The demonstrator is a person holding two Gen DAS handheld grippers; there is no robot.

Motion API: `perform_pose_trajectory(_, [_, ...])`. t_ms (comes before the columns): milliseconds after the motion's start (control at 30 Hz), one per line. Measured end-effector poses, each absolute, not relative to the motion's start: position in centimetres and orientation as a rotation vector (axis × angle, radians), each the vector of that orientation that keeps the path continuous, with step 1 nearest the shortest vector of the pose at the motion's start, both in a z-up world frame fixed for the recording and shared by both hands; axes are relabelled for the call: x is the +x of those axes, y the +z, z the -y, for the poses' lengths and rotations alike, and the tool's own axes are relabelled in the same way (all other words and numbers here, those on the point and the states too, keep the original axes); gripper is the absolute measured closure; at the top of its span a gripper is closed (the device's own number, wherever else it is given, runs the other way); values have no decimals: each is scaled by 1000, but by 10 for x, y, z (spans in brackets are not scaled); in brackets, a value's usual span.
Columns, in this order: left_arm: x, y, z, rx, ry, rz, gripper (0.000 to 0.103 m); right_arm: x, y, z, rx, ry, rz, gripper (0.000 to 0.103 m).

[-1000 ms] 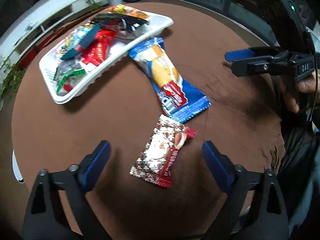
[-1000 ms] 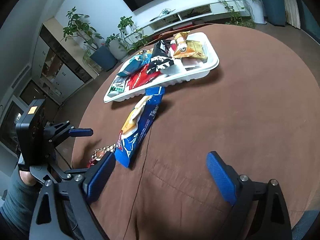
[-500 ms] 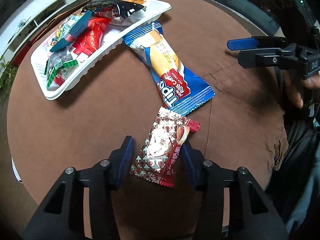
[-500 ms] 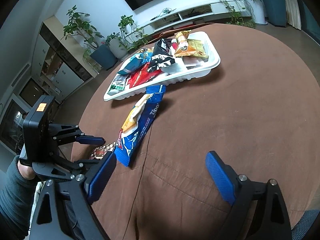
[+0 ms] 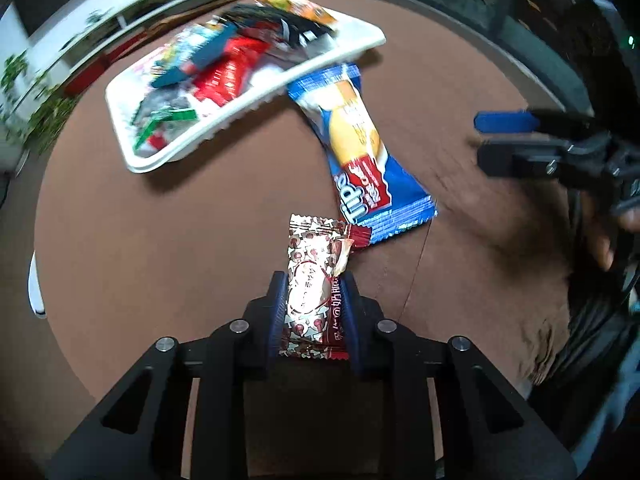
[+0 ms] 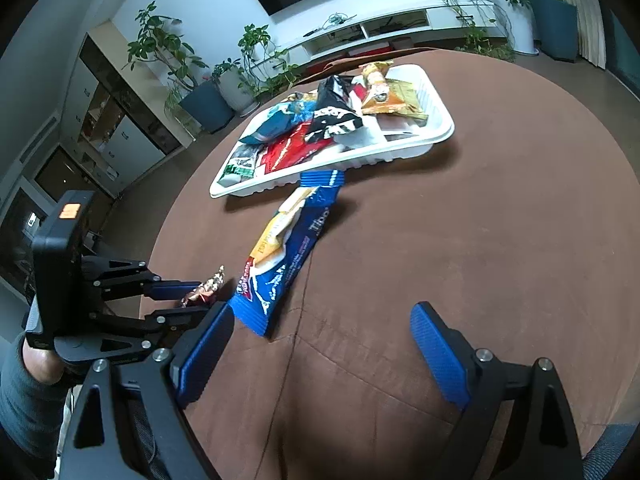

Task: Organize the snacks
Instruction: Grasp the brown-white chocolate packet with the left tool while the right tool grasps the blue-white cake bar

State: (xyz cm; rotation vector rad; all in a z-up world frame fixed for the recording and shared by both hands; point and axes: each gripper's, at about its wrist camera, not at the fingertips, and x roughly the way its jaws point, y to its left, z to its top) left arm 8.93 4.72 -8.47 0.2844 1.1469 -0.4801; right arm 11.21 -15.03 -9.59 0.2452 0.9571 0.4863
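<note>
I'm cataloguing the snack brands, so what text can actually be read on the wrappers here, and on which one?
"Tipo": on the long blue wrapper, read upside down in the left wrist view.
Small red-and-white candy wrapper, clamped in the left hand-held gripper: characters along its edge, too small to read.
Packets in the white tray: print blurred, unreadable.
</note>
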Motion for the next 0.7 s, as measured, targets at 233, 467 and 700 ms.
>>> perform_pose_trajectory(233, [67, -58, -70, 79, -442, -1061, 80, 131, -89, 118, 184, 497, -966, 11])
perform_pose_trajectory(467, [42, -53, -84, -76, -421, -1025, 80, 157, -95, 83, 133, 450, -1020, 11])
perform_pose_trajectory(700, [34, -56, -87, -160, -396, -1003, 80, 169, -111, 53, -1, 392, -1059, 26])
